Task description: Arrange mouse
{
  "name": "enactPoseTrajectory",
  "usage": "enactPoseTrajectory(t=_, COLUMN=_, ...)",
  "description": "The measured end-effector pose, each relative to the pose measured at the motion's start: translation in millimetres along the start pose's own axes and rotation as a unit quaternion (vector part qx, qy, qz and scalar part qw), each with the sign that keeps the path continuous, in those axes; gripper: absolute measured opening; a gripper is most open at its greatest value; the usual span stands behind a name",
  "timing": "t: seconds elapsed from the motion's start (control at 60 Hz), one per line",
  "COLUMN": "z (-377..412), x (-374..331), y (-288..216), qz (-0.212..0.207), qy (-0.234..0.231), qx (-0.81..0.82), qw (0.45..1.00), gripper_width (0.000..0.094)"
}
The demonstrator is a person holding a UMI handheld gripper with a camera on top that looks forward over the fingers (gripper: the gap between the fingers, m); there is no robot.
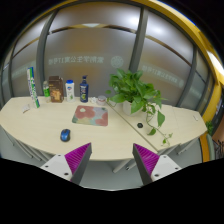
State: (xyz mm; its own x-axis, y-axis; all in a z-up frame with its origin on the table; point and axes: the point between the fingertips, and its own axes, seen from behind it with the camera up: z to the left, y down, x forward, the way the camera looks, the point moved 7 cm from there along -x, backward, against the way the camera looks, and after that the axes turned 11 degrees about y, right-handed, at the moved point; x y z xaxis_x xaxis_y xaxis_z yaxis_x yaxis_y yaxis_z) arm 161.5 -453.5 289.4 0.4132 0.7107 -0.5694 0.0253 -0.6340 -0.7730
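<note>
A small blue mouse (65, 134) lies on the pale table (40, 130), just left of a reddish mouse mat (90, 116). My gripper (113, 163) is held well back from the table's near edge, above the floor. Its fingers (77, 157) are spread wide with nothing between them. The mouse lies far beyond the left finger.
A leafy potted plant (135, 92) stands at the table's right, with stems trailing toward the right end. Bottles and containers (58, 90) stand at the back left, and a small dark cup (102, 100) behind the mat. Glass walls rise behind.
</note>
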Motion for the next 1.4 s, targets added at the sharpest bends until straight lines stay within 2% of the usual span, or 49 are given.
enactPoseTrajectory(t=0.2, z=5, x=0, y=21, qz=0.012, qy=0.024, qx=0.013, qw=1.0, gripper_width=0.0854)
enactPoseTrajectory(t=0.433, z=53, x=8, y=78, qz=0.029, qy=0.025, qx=0.034, qw=0.999, gripper_width=0.0851)
enactPoseTrajectory(t=0.583, z=127, x=31, y=93, qz=0.034, qy=-0.007, qx=0.04, qw=0.999, gripper_width=0.085)
enactPoseTrajectory(t=0.817, z=240, x=119, y=70, qz=0.021, qy=-0.058, qx=0.025, qw=0.998, gripper_width=0.085)
enactPoseTrajectory(t=1.067, z=307, x=206, y=55, qz=0.042, qy=-0.09, qx=-0.002, qw=0.995, gripper_width=0.0833)
enactPoseTrajectory(t=1.133, z=315, x=216, y=55, qz=0.056, qy=-0.102, qx=-0.002, qw=0.993, gripper_width=0.0776)
enactPoseTrajectory(t=1.217, z=320, x=223, y=48, qz=0.043, qy=-0.1, qx=0.003, qw=0.994, gripper_width=0.0528)
enactPoseTrajectory(t=1.4, z=320, x=226, y=45, qz=0.047, qy=-0.119, qx=-0.011, qw=0.992, gripper_width=0.0409)
